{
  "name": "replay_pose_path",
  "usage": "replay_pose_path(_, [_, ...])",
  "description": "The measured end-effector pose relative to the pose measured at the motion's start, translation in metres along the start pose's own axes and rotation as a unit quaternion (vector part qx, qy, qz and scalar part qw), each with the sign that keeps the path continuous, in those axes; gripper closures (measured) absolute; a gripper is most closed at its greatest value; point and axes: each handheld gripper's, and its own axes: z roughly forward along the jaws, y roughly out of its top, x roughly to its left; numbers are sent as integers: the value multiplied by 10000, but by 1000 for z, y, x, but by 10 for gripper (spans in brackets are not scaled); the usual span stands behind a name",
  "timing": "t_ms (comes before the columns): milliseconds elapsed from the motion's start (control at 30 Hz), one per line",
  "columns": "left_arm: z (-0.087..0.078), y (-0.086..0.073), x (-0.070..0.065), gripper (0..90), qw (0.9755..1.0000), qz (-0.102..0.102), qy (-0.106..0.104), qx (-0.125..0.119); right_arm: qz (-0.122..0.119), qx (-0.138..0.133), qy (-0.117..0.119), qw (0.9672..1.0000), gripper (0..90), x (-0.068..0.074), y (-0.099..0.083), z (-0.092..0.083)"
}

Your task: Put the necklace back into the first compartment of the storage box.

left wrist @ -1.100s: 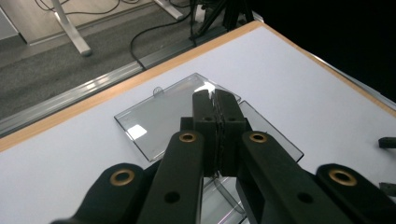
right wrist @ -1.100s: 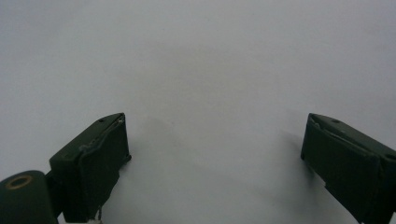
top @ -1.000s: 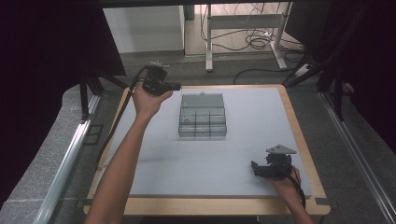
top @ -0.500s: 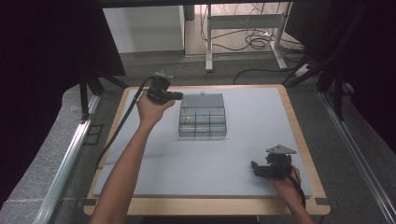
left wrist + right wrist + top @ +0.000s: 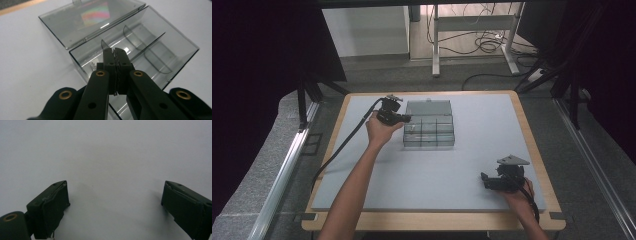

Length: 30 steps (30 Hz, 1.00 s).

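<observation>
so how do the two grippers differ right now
The left gripper has its jaws shut, pinching what looks like a thin clear divider; the right gripper has its jaws wide apart with nothing between them. The left gripper sits at the open clear compartment box near the table's far side; the right gripper rests on the bare grey mat near the front edge, away from the box. Both are black, hand-held and cabled.

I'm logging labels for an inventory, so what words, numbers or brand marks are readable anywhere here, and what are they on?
No text can be read.
Small white sticker on the near wall of the clear plastic compartment box, beside the left gripper: printed lines, too small and blurred to read.
Clear hinged lid: a rainbow reflection, no print.
White table mat and right gripper: no markings.
</observation>
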Motion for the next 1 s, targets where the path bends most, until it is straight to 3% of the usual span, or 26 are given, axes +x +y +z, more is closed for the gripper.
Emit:
replay_pose_path(233, [21, -9, -3, 894, 9992, 209, 94, 312, -3, -3, 0, 10000, 72, 0, 0, 0])
replay_pose_path(600, [31, -13, -3, 855, 9986, 177, 220, 442, -1, -4, 1, 10000, 72, 0, 0, 0])
replay_pose_path(733, [14, -13, -3, 753, 9994, 194, 185, 212, -3, -4, 1, 10000, 72, 0, 0, 0])
replay_pose_path(800, [-3, -16, -7, 679, 9996, 224, 113, -101, -5, -4, 1, 10000, 72, 0, 0, 0])
replay_pose_path(900, [-32, -30, -10, 547, 9989, 179, -97, -425, -11, -4, 2, 10000, 72, 0, 0, 0])
replay_pose_path(1000, [-57, -48, -15, 484, 9983, 180, -209, -518, -8, 0, -2, 10000, 72, 0, 0, 0])
